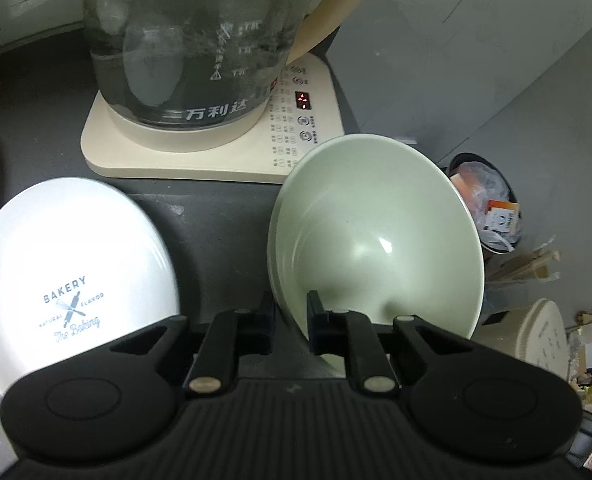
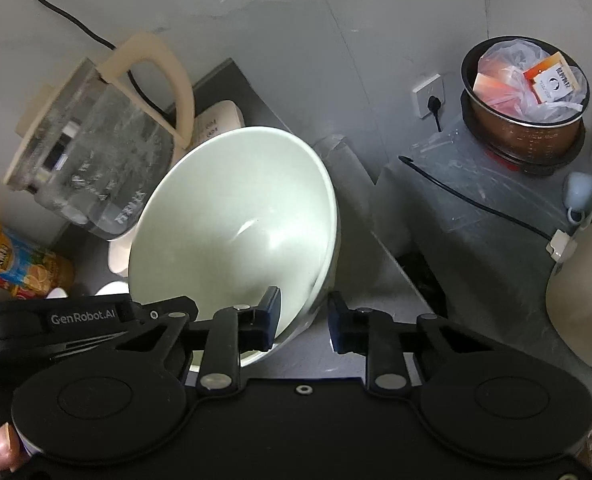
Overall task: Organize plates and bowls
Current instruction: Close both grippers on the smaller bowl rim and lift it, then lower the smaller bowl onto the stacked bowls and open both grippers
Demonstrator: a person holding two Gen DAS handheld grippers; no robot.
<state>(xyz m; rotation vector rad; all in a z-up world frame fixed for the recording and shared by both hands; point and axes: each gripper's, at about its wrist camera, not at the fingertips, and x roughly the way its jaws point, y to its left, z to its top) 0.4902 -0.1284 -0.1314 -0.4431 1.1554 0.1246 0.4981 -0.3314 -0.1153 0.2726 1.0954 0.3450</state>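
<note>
A pale green bowl point(image 1: 376, 236) is tilted on its edge above the dark counter point(image 1: 216, 216). My left gripper point(image 1: 290, 320) is shut on its near rim, one finger inside and one outside. The same bowl shows in the right wrist view point(image 2: 232, 220). My right gripper point(image 2: 302, 318) is open, its jaws straddling the bowl's rim without pinching it. The left gripper's body point(image 2: 76, 320) reaches in from the left there. A white plate point(image 1: 72, 264) printed "BAKERY" lies on the counter to the left of the bowl.
A glass kettle point(image 1: 192, 40) on a cream base point(image 1: 308, 120) stands behind the bowl. A bin point(image 2: 524, 92) lined with a plastic bag sits at the right. A juice bottle point(image 2: 16, 260) lies at the left. A wall socket point(image 2: 428, 96) is behind.
</note>
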